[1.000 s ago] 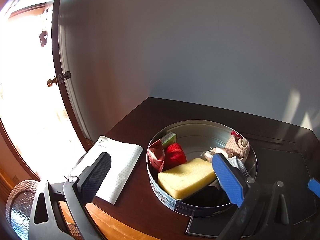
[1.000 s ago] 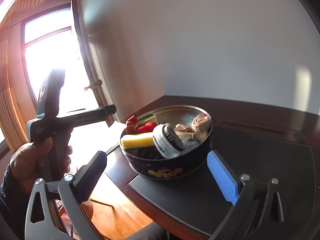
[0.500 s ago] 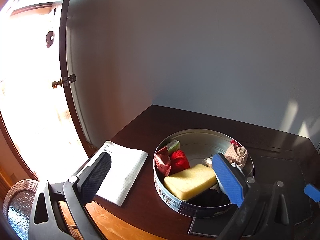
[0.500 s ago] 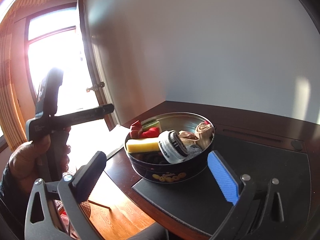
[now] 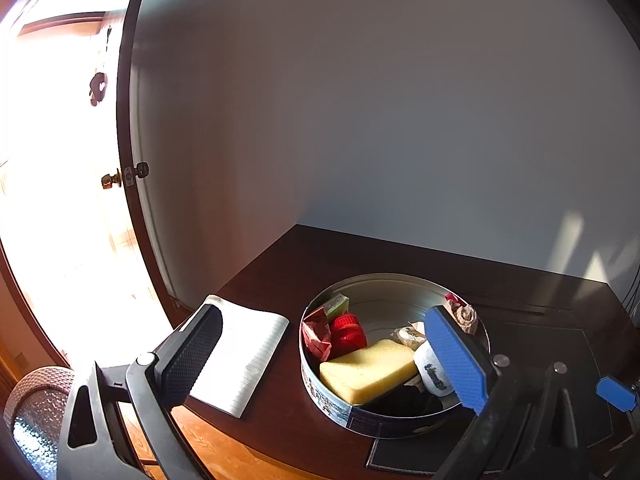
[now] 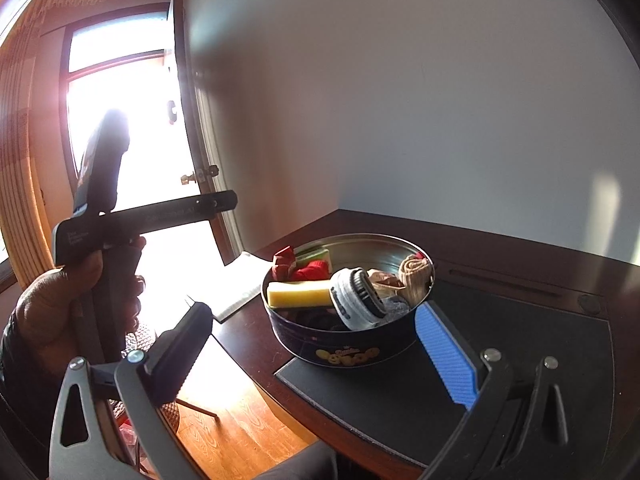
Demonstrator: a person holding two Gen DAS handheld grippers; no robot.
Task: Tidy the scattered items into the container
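Both grippers, left (image 5: 326, 354) and right (image 6: 320, 354), have drawn back from the round tin (image 6: 344, 346) on the desk, jaws spread and empty; inside it lie a soft yellow sponge (image 5: 368, 368), best pinched across its narrow sides, and light rolled socks (image 6: 416, 276).

A plain white wall (image 5: 380, 120) fills the space ahead of the fingers. Below it a dark brown wooden desk (image 5: 360, 256) sits in the corner, a black mat (image 6: 520, 344) on its top. Off beyond the left fingers a dark-framed open door (image 5: 124, 160) with a round brass knob (image 5: 110, 179) lets in glaring sunlight. Orange wooden floorboards (image 6: 228, 412) show below; a pleated tan curtain (image 6: 20, 140) hangs far left.
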